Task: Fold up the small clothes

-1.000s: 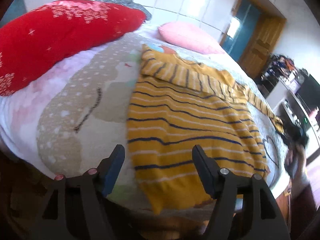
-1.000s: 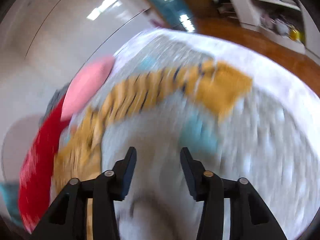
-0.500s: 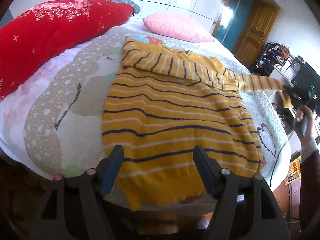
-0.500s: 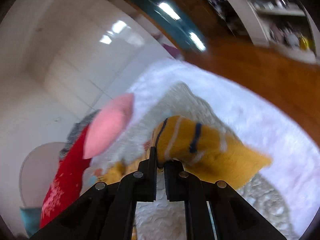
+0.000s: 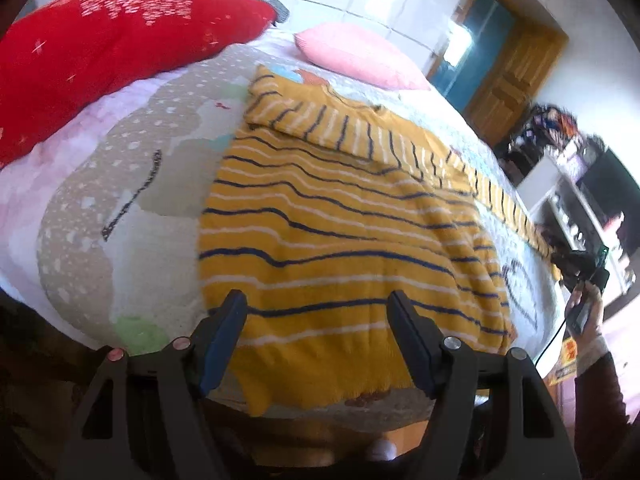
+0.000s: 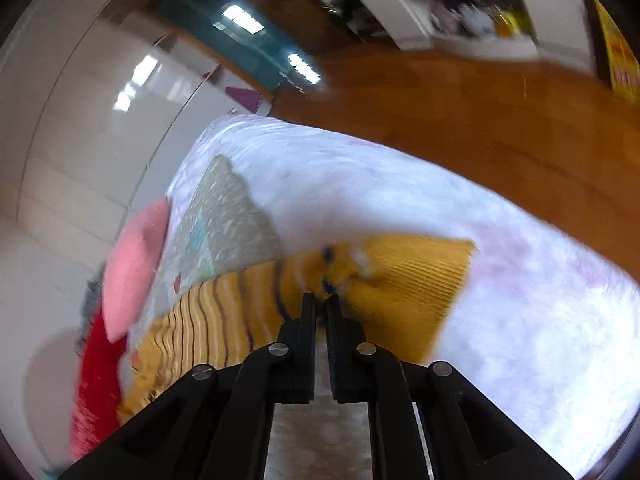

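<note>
1. A mustard-yellow knitted sweater with navy and white stripes [image 5: 340,232] lies flat on the patterned quilted bed [image 5: 120,184], its hem just ahead of the left gripper [image 5: 318,340].
2. That gripper's jaws are spread, holding nothing.
3. The right gripper [image 6: 320,300] is pressed together, pinching the sweater's sleeve [image 6: 404,280] near the plain cuff, stretched out sideways.
4. A red cushion [image 5: 100,52] lies far left.

— Where does my left camera look from?
— Low at the bed's [image 5: 132,184] foot, facing the pillows.
— And my right?
— Close at the bed's side, looking across the same striped sweater [image 5: 340,240] and pink pillow [image 6: 134,264].
</note>
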### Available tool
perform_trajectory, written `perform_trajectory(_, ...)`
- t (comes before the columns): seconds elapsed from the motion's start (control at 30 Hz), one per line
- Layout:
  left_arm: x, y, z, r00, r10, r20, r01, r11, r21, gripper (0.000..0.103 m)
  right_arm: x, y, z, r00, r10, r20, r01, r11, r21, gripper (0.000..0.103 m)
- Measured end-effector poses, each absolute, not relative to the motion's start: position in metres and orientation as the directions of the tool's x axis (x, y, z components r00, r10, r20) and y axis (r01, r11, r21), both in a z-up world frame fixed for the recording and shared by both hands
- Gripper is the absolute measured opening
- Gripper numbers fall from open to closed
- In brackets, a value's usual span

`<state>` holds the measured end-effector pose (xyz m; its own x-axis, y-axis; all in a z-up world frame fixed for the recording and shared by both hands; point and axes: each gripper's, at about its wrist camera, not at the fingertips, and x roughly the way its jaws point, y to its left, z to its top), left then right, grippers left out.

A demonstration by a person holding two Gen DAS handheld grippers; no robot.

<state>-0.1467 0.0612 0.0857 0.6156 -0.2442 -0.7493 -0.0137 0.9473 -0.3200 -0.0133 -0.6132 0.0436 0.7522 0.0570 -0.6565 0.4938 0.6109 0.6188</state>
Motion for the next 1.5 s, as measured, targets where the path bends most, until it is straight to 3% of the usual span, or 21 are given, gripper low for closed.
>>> perform_trajectory(0.2,-0.159,0.084,0.080,0.639,-0.249,-0.728,-0.043,0.933,-0.356,0.071,0.036,-0.527,0.118,0.763,0.068,-0.642,0.346,0.796,0.496,0.004)
perform_trajectory(0.43,-0.171,0.123,0.065,0.655,-0.244,-0.716,-0.104,0.909,-0.405,0.071,0.108,-0.304,0.179,0.737,0.310,-0.601,-0.060,0.915,0.399,0.004)
perform_trajectory(0.53,-0.178,0.138,0.062,0.661,-0.232,-0.713,-0.132,0.900,-0.415,0.072,0.124,-0.188,0.168,0.657,0.403,-0.637,-0.239,0.913,0.331,0.004)
perform_trajectory(0.67,-0.191,0.158,0.061,0.678,-0.192,-0.709,-0.159,0.904,-0.396,0.072,0.121,-0.050,0.101,0.458,0.459,-0.761,-0.435,0.863,0.257,0.008)
perform_trajectory(0.8,-0.204,0.173,0.060,0.697,-0.135,-0.704,-0.173,0.921,-0.349,0.077,0.088,0.014,0.048,0.336,0.466,-0.818,-0.550,0.803,0.231,0.011)
perform_trajectory(0.87,-0.208,0.177,0.058,0.698,-0.114,-0.707,-0.176,0.930,-0.324,0.077,0.067,0.027,0.040,0.310,0.476,-0.823,-0.599,0.770,0.220,0.021)
perform_trajectory(0.93,-0.209,0.179,0.056,0.695,-0.105,-0.711,-0.174,0.935,-0.308,0.077,0.056,0.023,0.042,0.306,0.488,-0.818,-0.622,0.752,0.216,0.031)
perform_trajectory(1.1,-0.207,0.179,0.048,0.687,-0.127,-0.716,-0.171,0.929,-0.329,0.078,0.062,-0.045,0.076,0.399,0.480,-0.782,-0.533,0.815,0.228,0.033)
perform_trajectory(1.27,-0.202,0.176,0.043,0.683,-0.151,-0.715,-0.167,0.920,-0.354,0.078,0.092,-0.119,0.094,0.509,0.365,-0.779,-0.329,0.920,0.216,0.030)
perform_trajectory(1.33,-0.201,0.174,0.042,0.680,-0.159,-0.716,-0.162,0.919,-0.358,0.077,0.102,-0.124,0.090,0.502,0.334,-0.797,-0.304,0.932,0.199,0.023)
perform_trajectory(1.5,-0.200,0.174,0.041,0.677,-0.161,-0.718,-0.160,0.920,-0.357,0.078,0.140,-0.098,0.058,0.456,0.196,-0.868,-0.299,0.953,0.058,0.021)
